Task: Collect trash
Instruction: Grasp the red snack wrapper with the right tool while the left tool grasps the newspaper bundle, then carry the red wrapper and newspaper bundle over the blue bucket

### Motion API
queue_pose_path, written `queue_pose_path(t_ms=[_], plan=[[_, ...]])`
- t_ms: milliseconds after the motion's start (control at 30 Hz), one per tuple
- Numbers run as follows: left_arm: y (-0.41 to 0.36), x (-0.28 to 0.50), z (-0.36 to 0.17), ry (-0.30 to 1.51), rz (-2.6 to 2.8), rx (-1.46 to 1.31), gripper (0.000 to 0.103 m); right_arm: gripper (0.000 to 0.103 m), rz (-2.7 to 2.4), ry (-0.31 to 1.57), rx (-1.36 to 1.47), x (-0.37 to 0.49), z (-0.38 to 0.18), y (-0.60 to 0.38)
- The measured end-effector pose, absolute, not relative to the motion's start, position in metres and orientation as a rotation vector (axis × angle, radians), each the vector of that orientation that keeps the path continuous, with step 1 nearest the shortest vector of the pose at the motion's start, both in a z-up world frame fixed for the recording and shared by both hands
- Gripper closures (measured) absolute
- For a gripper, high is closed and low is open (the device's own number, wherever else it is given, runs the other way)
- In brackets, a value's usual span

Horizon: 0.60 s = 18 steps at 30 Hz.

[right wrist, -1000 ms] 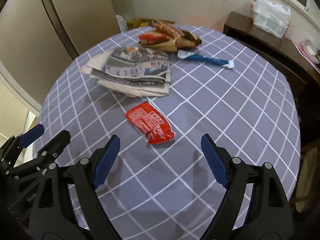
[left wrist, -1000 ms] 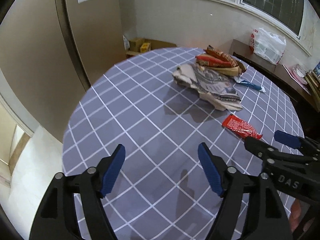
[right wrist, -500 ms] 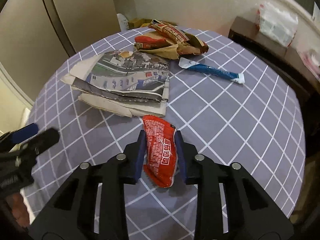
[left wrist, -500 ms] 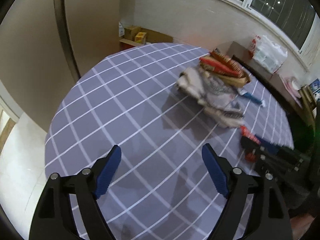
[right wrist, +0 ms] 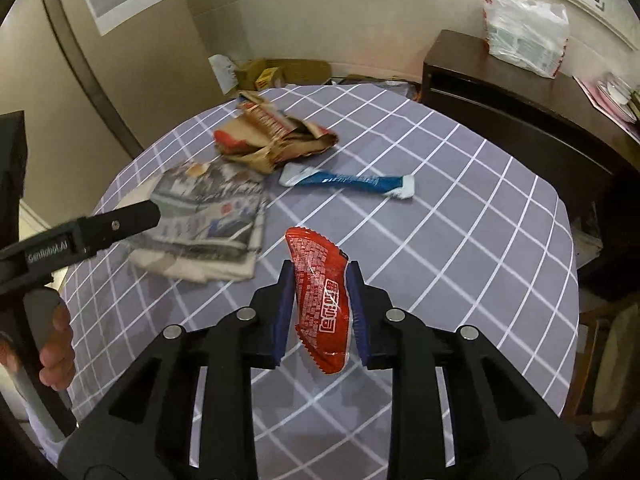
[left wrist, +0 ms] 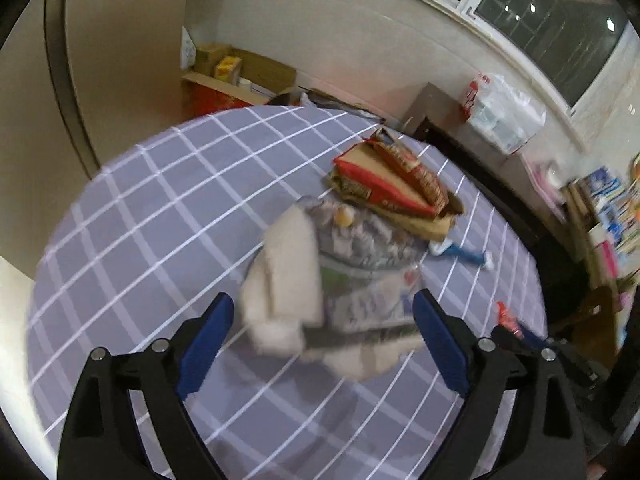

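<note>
One red wrapper (right wrist: pixel 322 300); one newspaper (right wrist: pixel 208 216)

- One round table (right wrist: pixel 460 208) under a grey checked cloth.
- One folded newspaper (right wrist: pixel 208 216) near its left edge.
- One red snack wrapper (right wrist: pixel 320 300).
- One blue-and-white wrapper (right wrist: pixel 348 180) toward the middle.
- One crumpled brown-and-red paper bag (right wrist: pixel 272 136) by the far edge.
- Two grippers.

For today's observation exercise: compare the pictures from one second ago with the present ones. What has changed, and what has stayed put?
The right gripper closed on the red wrapper and lifted it off the table. The left gripper, jaws opening, swung over to the newspaper, not yet gripping it. The newspaper, the brown snack bags and the blue wrapper stayed put.
</note>
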<state>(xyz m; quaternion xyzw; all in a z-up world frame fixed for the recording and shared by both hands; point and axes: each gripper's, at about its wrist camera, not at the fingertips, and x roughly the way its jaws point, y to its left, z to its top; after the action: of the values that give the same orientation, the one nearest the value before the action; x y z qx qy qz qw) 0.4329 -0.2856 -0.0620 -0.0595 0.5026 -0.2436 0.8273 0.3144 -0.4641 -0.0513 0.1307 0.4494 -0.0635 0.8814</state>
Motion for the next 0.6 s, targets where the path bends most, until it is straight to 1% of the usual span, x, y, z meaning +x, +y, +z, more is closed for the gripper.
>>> queue_pose_path(t_ms=[33, 100, 133, 167, 200, 233, 333, 600], plan=[[-0.287, 0.436, -0.064, 1.069, -0.532, -0.144, 0.015, 0.077, -0.139, 0.945, 0.273, 0.319, -0.053, -0.466], [-0.293, 0.442, -0.071, 1.081, -0.535, -0.140, 0.042, 0.077, -0.151, 0.955, 0.278, 0.325, -0.057, -0.471], [-0.296, 0.444, -0.074, 1.088, -0.529, -0.109, 0.067, 0.077, -0.154, 0.959, 0.279, 0.328, -0.058, -0.473], [-0.299, 0.443, -0.077, 1.096, -0.546, -0.083, 0.073, 0.077, -0.155, 0.961, 0.282, 0.330, -0.059, -0.474], [-0.298, 0.440, -0.078, 1.092, -0.567, -0.093, 0.078, 0.077, -0.157, 0.962, 0.286, 0.330, -0.060, -0.475], [-0.296, 0.438, -0.076, 1.087, -0.589, -0.106, 0.085, 0.077, -0.156, 0.961, 0.287, 0.330, -0.060, -0.475], [-0.287, 0.423, -0.063, 1.027, -0.604, -0.098, 0.088, 0.077, -0.166, 0.960, 0.283, 0.327, -0.059, -0.475], [-0.251, 0.387, -0.033, 0.907, -0.514, -0.008, 0.089, 0.077, -0.142, 0.934, 0.275, 0.315, -0.048, -0.452]])
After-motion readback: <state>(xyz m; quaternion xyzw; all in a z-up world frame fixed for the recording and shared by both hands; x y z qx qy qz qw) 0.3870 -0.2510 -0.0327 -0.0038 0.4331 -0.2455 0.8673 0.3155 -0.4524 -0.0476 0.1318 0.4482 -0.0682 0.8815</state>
